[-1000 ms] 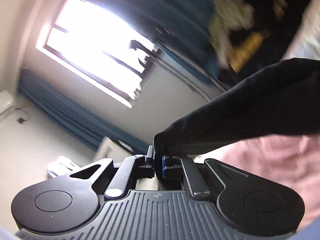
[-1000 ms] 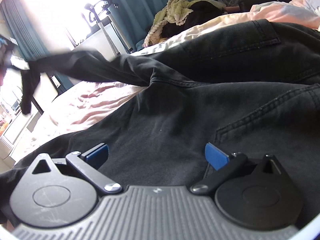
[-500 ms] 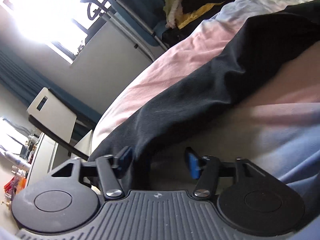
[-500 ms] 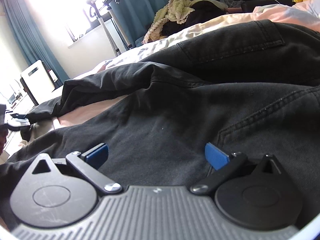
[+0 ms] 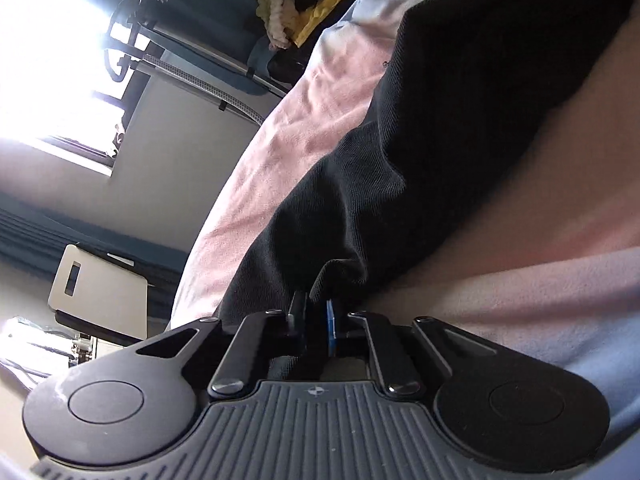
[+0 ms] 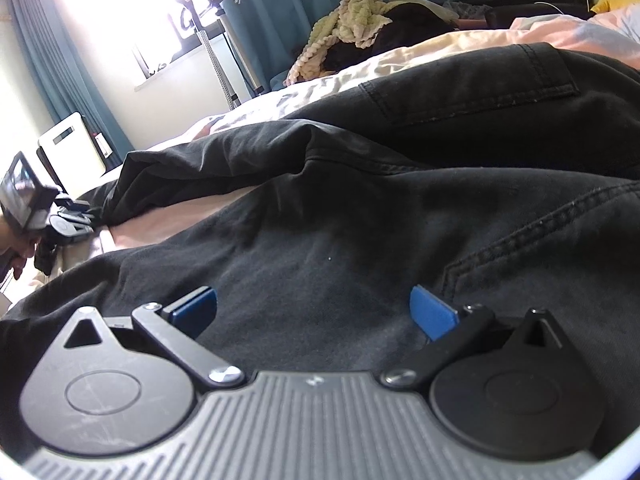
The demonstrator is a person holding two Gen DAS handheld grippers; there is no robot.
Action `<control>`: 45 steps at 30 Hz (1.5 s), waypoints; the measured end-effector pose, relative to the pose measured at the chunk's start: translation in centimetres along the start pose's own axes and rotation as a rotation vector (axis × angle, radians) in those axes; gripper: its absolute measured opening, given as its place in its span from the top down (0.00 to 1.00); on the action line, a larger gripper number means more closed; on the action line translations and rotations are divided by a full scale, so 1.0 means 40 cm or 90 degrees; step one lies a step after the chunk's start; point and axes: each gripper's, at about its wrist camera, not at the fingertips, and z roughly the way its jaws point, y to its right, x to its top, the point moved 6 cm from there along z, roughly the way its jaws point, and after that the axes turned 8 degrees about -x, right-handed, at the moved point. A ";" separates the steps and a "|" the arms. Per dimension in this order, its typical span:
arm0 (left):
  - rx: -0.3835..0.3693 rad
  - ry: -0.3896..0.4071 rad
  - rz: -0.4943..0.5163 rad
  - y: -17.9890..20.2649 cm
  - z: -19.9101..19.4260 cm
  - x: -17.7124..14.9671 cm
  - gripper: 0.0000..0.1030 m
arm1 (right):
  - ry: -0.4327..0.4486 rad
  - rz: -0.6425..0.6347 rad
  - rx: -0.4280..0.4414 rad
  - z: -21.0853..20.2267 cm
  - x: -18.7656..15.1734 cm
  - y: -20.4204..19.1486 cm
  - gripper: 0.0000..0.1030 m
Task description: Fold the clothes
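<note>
A pair of black jeans lies spread on a pink bedsheet. One trouser leg runs across the sheet toward my left gripper, which is shut on the leg's hem. My right gripper is open, its blue pads resting low over the upper part of the jeans near a pocket seam. The left gripper also shows far left in the right wrist view, at the end of the leg.
A heap of cream, yellow and dark clothes lies at the bed's far edge. A metal stand and teal curtains are by the bright window. A white appliance stands beside the bed.
My left gripper let go of the lifted trouser leg, opened low by the sheet, then closed again on the leg's hem. The leg now lies on the bed. The right gripper stayed put.
</note>
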 end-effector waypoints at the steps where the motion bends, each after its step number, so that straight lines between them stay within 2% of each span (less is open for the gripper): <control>1: 0.009 -0.001 0.006 -0.011 -0.014 -0.002 0.94 | 0.001 0.002 0.002 0.004 0.000 -0.001 0.00; 3: 0.035 0.013 -0.016 -0.058 -0.059 -0.005 0.94 | 0.000 0.005 0.004 0.007 0.001 -0.004 0.00; 6: 0.058 0.057 -0.083 -0.141 -0.153 -0.008 0.95 | -0.006 -0.004 0.012 0.005 -0.001 -0.018 0.00; 8: 0.053 0.080 -0.122 -0.165 -0.219 -0.034 0.95 | -0.008 -0.008 0.017 0.003 -0.003 -0.024 0.00; 13: -0.040 0.045 -0.154 -0.046 -0.315 -0.185 0.95 | -0.009 -0.015 0.018 -0.001 -0.006 -0.031 0.00; 16: -0.113 0.027 -0.206 0.041 -0.336 -0.285 0.95 | -0.004 -0.032 0.011 -0.001 -0.012 -0.037 0.00; 19: -0.147 0.036 -0.268 0.086 -0.350 -0.341 0.94 | 0.003 -0.049 0.009 -0.003 -0.024 -0.044 0.00; 20: -0.150 0.044 -0.293 0.085 -0.354 -0.351 0.90 | 0.007 -0.054 0.010 -0.004 -0.029 -0.045 0.00; 22: -0.159 0.075 -0.328 0.069 -0.377 -0.364 0.87 | 0.015 -0.064 0.011 -0.006 -0.039 -0.048 0.00; 24: -0.188 0.098 -0.363 0.036 -0.399 -0.381 0.83 | 0.025 -0.075 0.011 -0.006 -0.050 -0.051 0.00; 25: -0.197 0.110 -0.383 0.011 -0.408 -0.391 0.77 | 0.032 -0.084 0.007 -0.004 -0.057 -0.053 0.00; 26: -0.199 0.127 -0.407 -0.023 -0.414 -0.405 0.64 | 0.040 -0.092 0.003 -0.001 -0.062 -0.057 0.00; 27: -0.198 0.146 -0.433 -0.060 -0.419 -0.420 0.56 | 0.050 -0.100 0.000 0.002 -0.068 -0.060 0.00; 28: -0.196 0.160 -0.461 -0.101 -0.410 -0.435 0.44 | 0.057 -0.109 -0.003 0.006 -0.073 -0.062 0.00; 29: -0.192 0.173 -0.490 -0.144 -0.395 -0.451 0.37 | 0.063 -0.116 -0.006 0.009 -0.076 -0.063 0.00; 31: -0.169 0.186 -0.550 -0.232 -0.352 -0.484 0.31 | 0.068 -0.123 -0.009 0.014 -0.077 -0.065 0.00; 33: -0.114 0.174 -0.610 -0.322 -0.281 -0.516 0.25 | 0.070 -0.126 -0.013 0.019 -0.079 -0.067 0.00; 34: -0.087 0.162 -0.632 -0.361 -0.243 -0.529 0.25 | 0.071 -0.128 -0.015 0.021 -0.080 -0.068 0.00; 35: -0.080 0.148 -0.648 -0.391 -0.202 -0.534 0.25 | 0.071 -0.132 -0.019 0.023 -0.081 -0.070 0.00; 38: -0.098 0.102 -0.694 -0.439 -0.096 -0.532 0.25 | 0.073 -0.144 -0.029 0.031 -0.083 -0.080 0.00; 42: -0.171 0.053 -0.700 -0.412 -0.014 -0.522 0.26 | 0.075 -0.160 -0.044 0.043 -0.083 -0.091 0.00; 43: -0.175 0.047 -0.692 -0.398 -0.010 -0.516 0.31 | 0.075 -0.163 -0.048 0.046 -0.083 -0.093 0.00; 44: -0.175 0.044 -0.684 -0.386 -0.008 -0.507 0.49 | 0.075 -0.165 -0.049 0.047 -0.082 -0.094 0.00; 45: -0.183 0.043 -0.683 -0.378 -0.011 -0.499 0.59 | 0.075 -0.165 -0.049 0.048 -0.081 -0.094 0.00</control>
